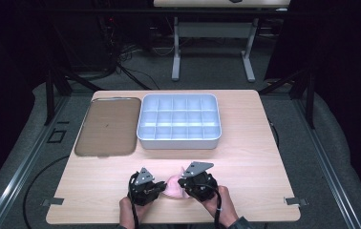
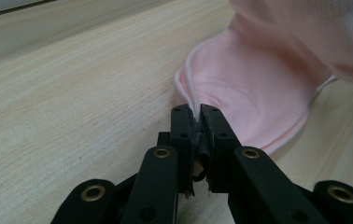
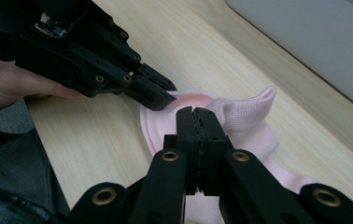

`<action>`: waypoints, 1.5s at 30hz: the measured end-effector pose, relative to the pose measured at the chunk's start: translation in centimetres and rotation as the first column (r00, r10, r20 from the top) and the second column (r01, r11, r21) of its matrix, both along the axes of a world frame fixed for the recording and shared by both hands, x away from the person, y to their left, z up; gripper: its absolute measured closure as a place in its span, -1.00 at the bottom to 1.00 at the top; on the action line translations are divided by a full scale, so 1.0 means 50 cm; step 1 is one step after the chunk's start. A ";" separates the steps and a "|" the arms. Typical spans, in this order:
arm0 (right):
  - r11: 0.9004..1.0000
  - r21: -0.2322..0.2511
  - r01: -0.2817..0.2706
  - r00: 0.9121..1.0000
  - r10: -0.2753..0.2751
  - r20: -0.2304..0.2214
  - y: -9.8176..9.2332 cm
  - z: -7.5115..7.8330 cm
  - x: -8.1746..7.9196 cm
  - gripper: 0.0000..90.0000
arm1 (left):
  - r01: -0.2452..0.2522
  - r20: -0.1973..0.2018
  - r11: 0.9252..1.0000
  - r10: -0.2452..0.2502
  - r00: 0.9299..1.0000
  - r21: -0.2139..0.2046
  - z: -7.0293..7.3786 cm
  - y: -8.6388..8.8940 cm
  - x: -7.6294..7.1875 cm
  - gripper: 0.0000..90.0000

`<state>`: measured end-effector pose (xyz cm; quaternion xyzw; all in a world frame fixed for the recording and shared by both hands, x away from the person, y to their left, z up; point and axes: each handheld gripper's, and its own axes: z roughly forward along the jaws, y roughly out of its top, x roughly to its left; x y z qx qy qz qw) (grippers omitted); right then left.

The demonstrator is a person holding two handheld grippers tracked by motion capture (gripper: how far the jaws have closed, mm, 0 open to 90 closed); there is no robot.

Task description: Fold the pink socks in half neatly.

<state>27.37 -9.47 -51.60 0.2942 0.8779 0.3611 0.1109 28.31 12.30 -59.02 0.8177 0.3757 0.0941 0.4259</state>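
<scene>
At the far left of my pale wood-grain table [image 1: 245, 157] lies a flat brownish tray [image 1: 108, 126] with rounded corners and a thin raised rim. Just beside it stands a pale grey-blue plastic box [image 1: 178, 121], its inside split into a grid of small square compartments.

Nearer to me, my left gripper [image 2: 197, 113] has its matte black jaws pinched on the rolled hem of a soft pink sock [image 2: 254, 93]; the fine knit cloth bulges up into a rounded fold just beyond the tips. The sock lies crumpled on the near middle of the table, between my two grippers.

My right gripper [image 3: 196, 113] is clamped on the sock's other side, its jaws pressed together with the ribbed pink cuff standing up just behind them.
</scene>
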 end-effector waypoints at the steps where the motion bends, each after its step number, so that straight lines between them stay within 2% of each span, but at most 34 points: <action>1: 1.000 0.007 0.002 1.000 -0.002 -0.001 0.005 -0.003 0.000 0.99 | 0.004 -0.001 1.000 -0.004 1.000 -0.001 0.000 0.000 0.000 0.87; 7: 0.999 0.004 -0.038 0.999 0.038 -0.024 0.033 -0.018 0.005 0.99 | 0.004 -0.002 1.000 -0.004 1.000 -0.003 0.000 0.000 0.000 0.87; 13: 0.998 0.018 -0.053 0.998 0.054 -0.041 0.053 -0.032 0.013 0.99 | 0.006 0.000 1.000 -0.006 1.000 0.000 0.000 0.000 0.000 0.86; 17: 0.998 0.022 -0.067 0.995 0.068 -0.075 0.058 -0.050 0.021 0.99 | 0.006 0.000 1.000 -0.006 1.000 0.002 0.000 0.001 0.000 0.86; 24: 0.995 0.068 -0.078 0.994 0.083 -0.071 0.051 -0.065 0.025 0.99 | 0.005 0.000 1.000 -0.005 1.000 0.000 0.000 0.000 0.000 0.86; 26: 0.995 0.064 -0.083 0.994 0.087 -0.071 0.051 -0.064 0.026 0.94 | 0.004 0.001 1.000 -0.004 1.000 0.000 0.000 0.000 0.000 0.86; 28: 0.994 0.071 -0.086 0.992 0.092 -0.090 0.048 -0.061 0.028 0.67 | 0.003 -0.001 1.000 -0.003 1.000 -0.001 0.000 0.000 0.000 0.86; 30: 0.992 0.097 -0.083 0.992 0.092 -0.086 0.040 -0.055 0.026 0.45 | 0.003 0.000 1.000 -0.003 1.000 -0.002 0.000 0.000 0.000 0.86; 32: 0.992 0.104 -0.071 0.994 0.079 -0.071 0.025 -0.042 0.025 0.45 | -0.002 0.001 1.000 0.002 1.000 0.001 0.000 0.000 0.000 0.85; 35: 0.999 0.054 0.005 0.999 -0.002 -0.040 0.003 -0.031 0.031 0.42 | -0.002 0.001 1.000 0.002 1.000 -0.002 0.000 0.000 0.000 0.81; 37: 0.999 0.025 0.026 0.998 -0.025 -0.058 -0.005 -0.035 0.040 0.39 | -0.003 0.012 1.000 0.002 1.000 0.007 0.001 -0.001 -0.002 0.79; 40: 0.999 -0.038 0.016 0.997 -0.019 -0.078 -0.001 -0.054 0.047 0.37 | -0.003 0.013 1.000 0.003 1.000 0.007 0.001 -0.001 -0.002 0.77; 41: 0.997 -0.080 0.003 0.997 -0.009 -0.079 0.006 -0.070 0.049 0.38 | -0.004 0.012 1.000 0.004 1.000 0.007 0.001 -0.001 -0.002 0.76; 42: 0.997 -0.080 0.003 0.997 -0.009 -0.079 0.006 -0.070 0.049 0.38 | -0.002 0.013 1.000 0.002 1.000 0.009 0.001 -0.001 -0.002 0.76; 43: 0.994 -0.108 -0.003 0.997 -0.006 -0.083 0.016 -0.088 0.050 0.44 | -0.001 0.014 1.000 0.000 1.000 0.010 0.001 -0.001 -0.002 0.75; 45: 0.993 -0.121 -0.006 0.997 -0.004 -0.081 0.018 -0.093 0.050 0.47 | -0.003 0.016 1.000 0.003 1.000 0.015 0.001 -0.001 -0.003 0.75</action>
